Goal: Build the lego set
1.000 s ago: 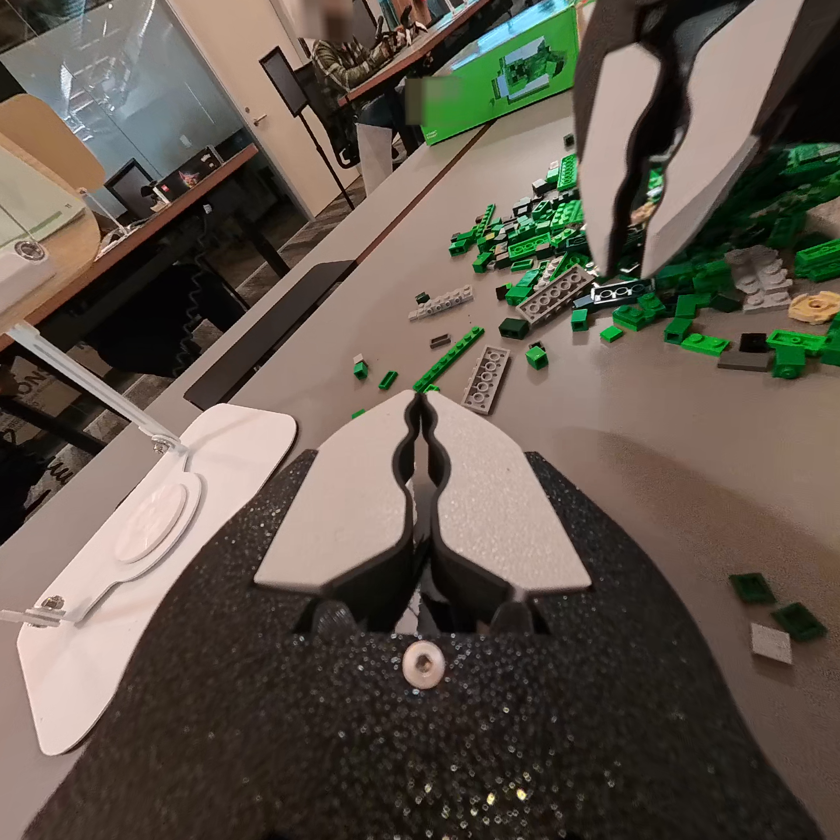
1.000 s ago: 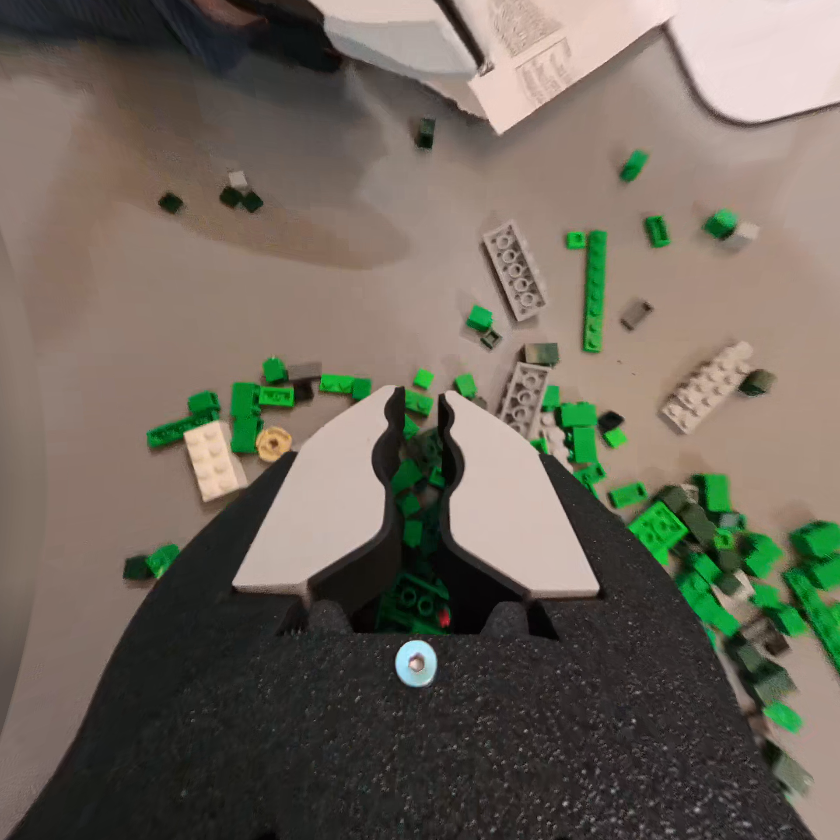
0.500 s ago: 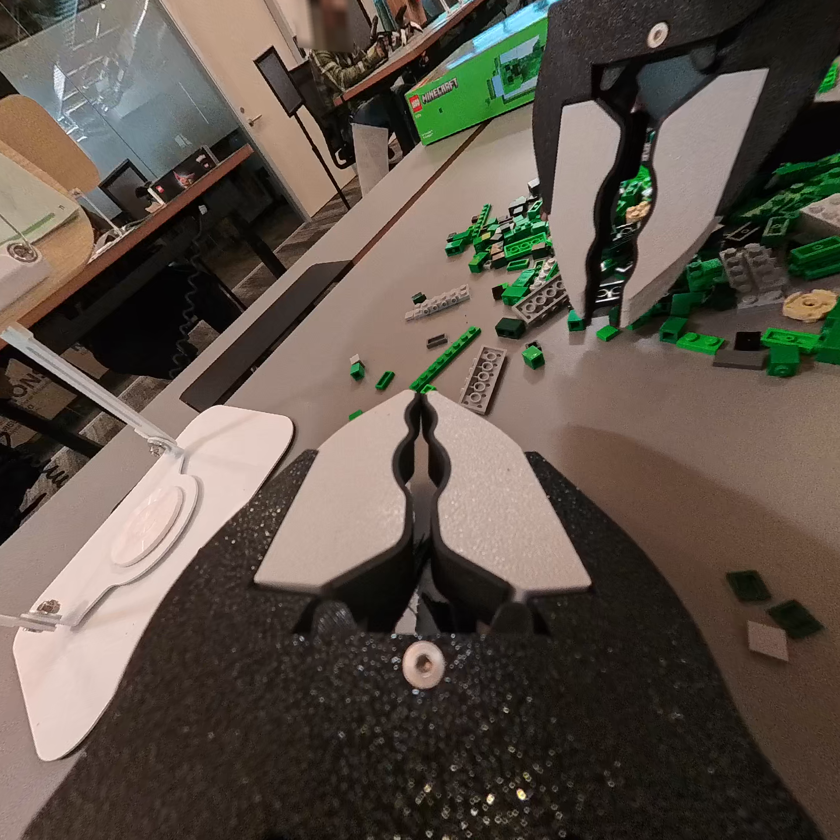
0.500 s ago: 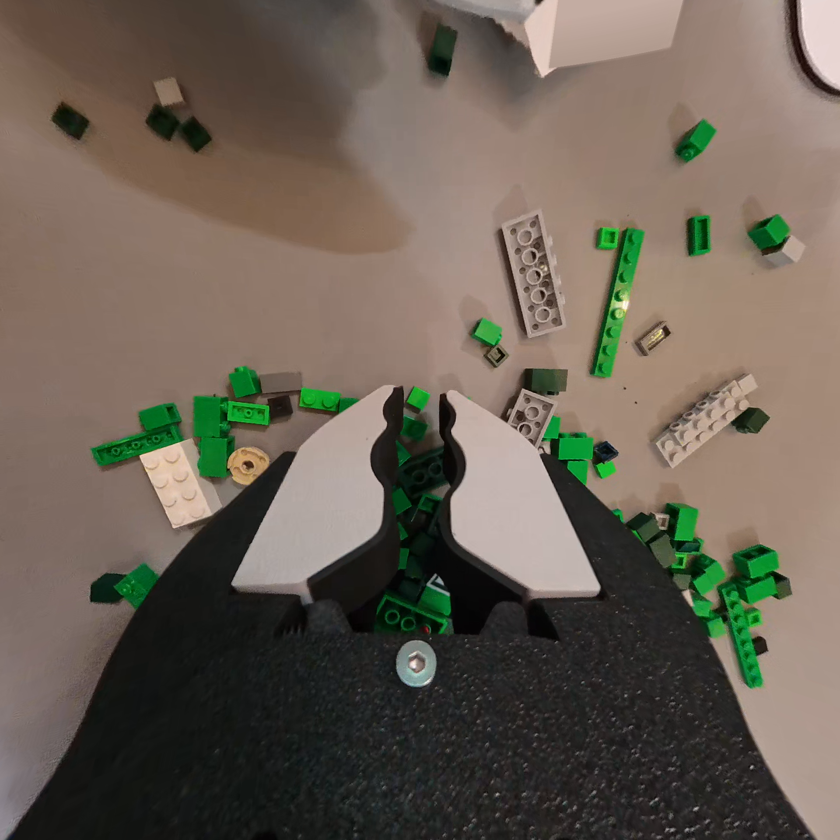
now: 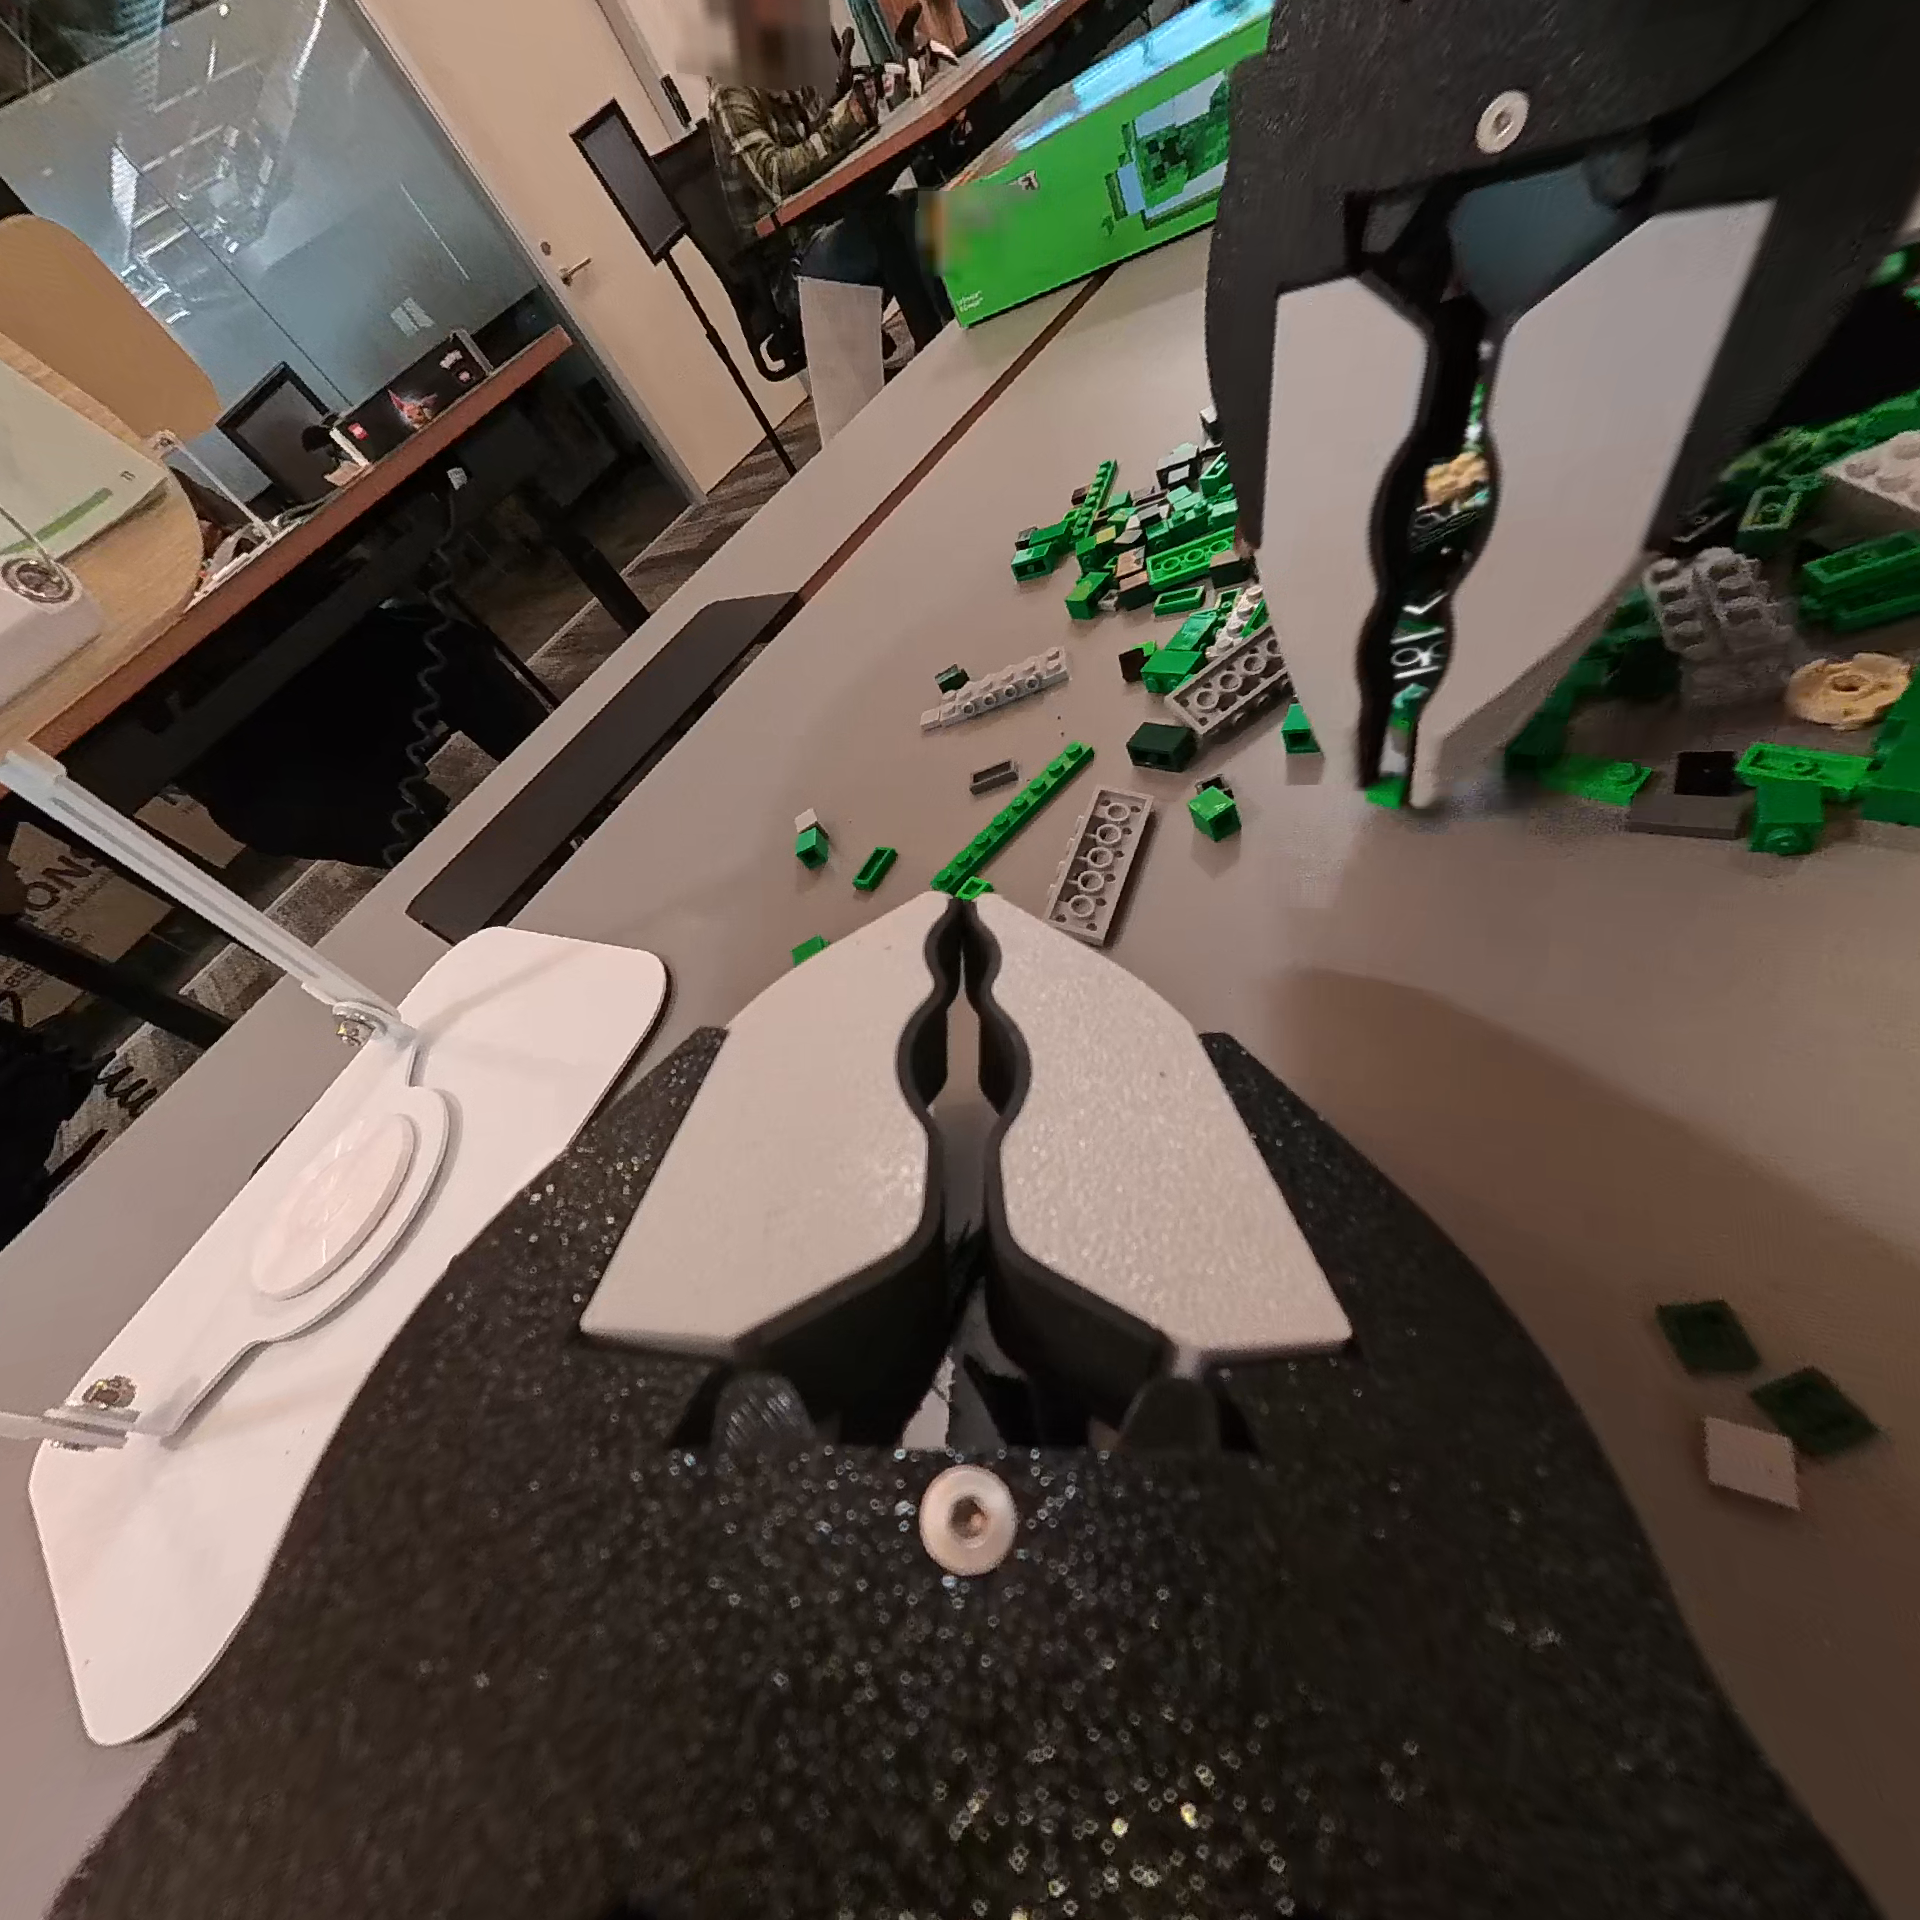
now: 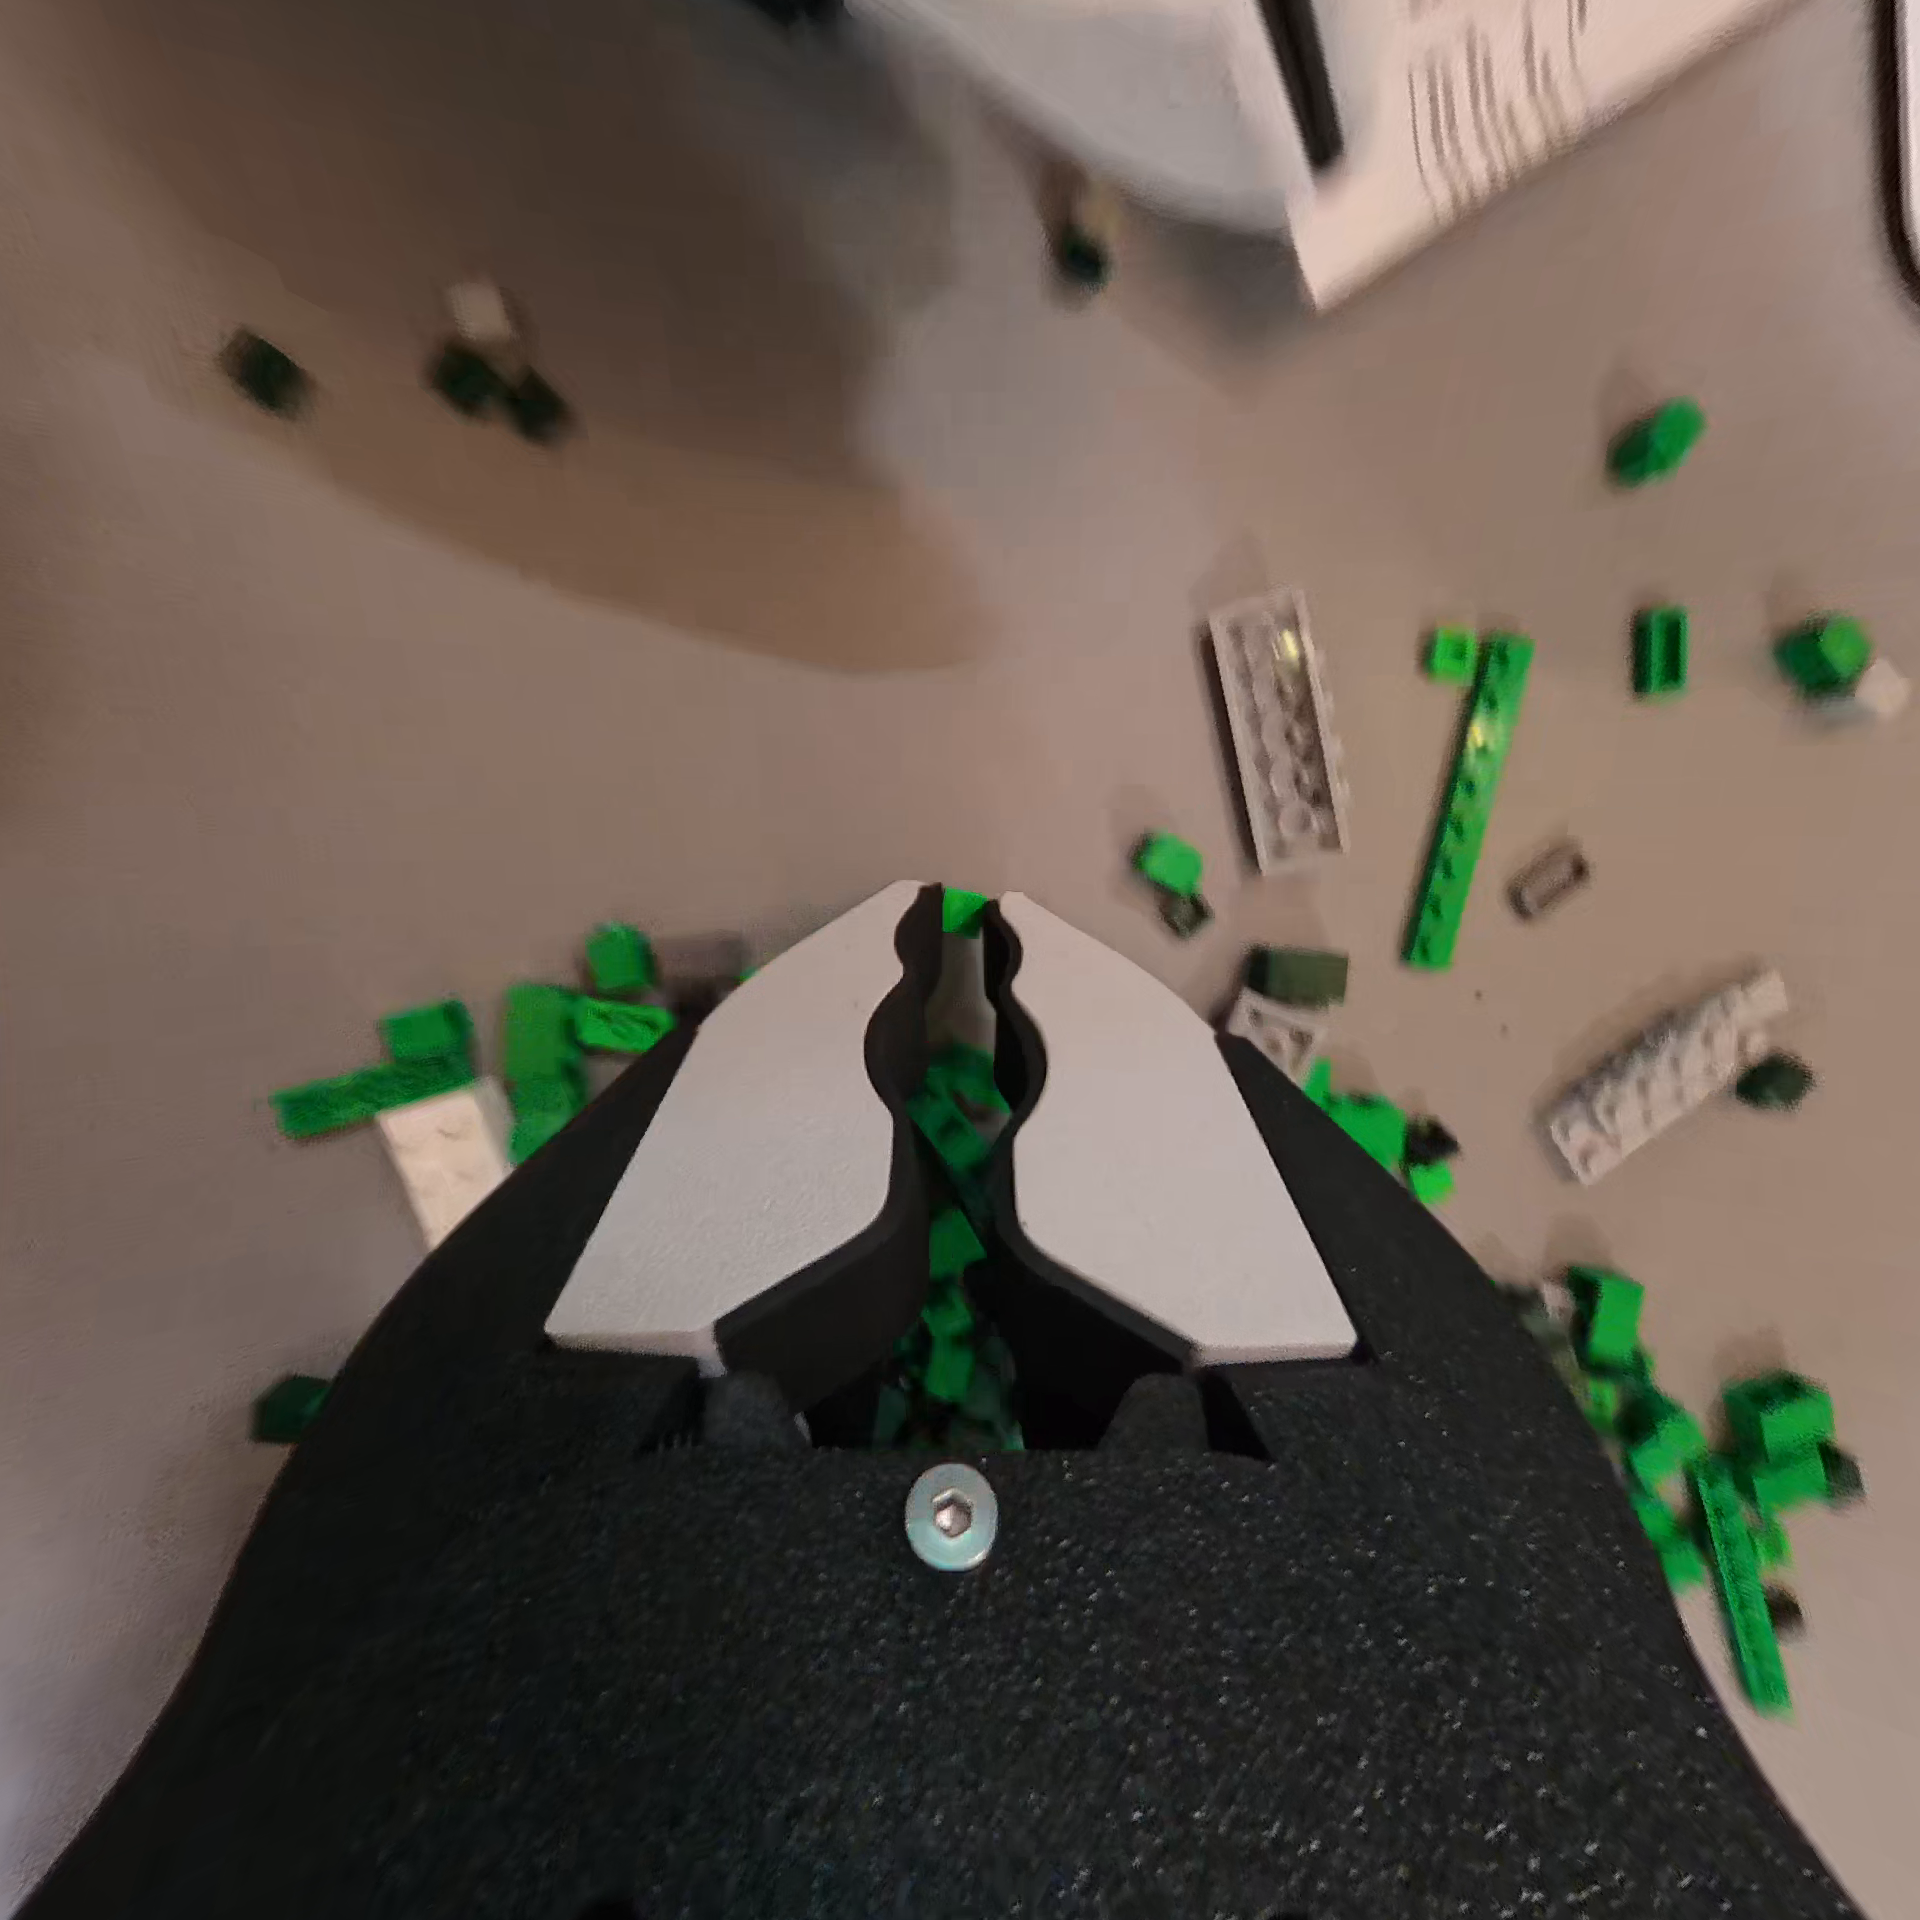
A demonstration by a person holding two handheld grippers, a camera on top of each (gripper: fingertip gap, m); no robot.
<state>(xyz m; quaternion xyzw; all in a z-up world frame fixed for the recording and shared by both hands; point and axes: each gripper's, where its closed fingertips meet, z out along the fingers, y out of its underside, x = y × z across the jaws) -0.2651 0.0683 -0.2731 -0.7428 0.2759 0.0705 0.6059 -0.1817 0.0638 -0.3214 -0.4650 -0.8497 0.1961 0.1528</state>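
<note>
The right gripper (image 6: pixel 961 902), whose jaws stood apart over the heap half a second ago, has now drawn them in to a narrow slit around a small bright green brick (image 6: pixel 962 912) pinched at the very tips; in the left wrist view the same gripper (image 5: pixel 1392 790) comes down from the upper right of the frame with its tips at the table (image 5: pixel 1455 1039) and that green piece (image 5: pixel 1385 793) between them. I judge this to be the first pick of a part, with the build itself not begun: no assembled model shows in either view. The left gripper (image 5: pixel 961 909) has not shifted, low in the frame's centre, jaws pressed together on nothing. The lego pile (image 5: pixel 1766 644) fills the right side of the frame, glossy hard plastic in greens, greys and black, studded on top; loose outliers lie nearer, a long thin green plate (image 6: pixel 1465 800), a grey plate lying underside up (image 6: pixel 1278 727) and a tan round piece (image 5: pixel 1849 686). The gripper bodies are gritty black, the finger faces smooth matt grey with wavy inner edges. A flat white stand base (image 5: pixel 312 1226) lies at lower left, and a green box (image 5: pixel 1081 208) at the upper centre. The right wrist view is motion-blurred.
</note>
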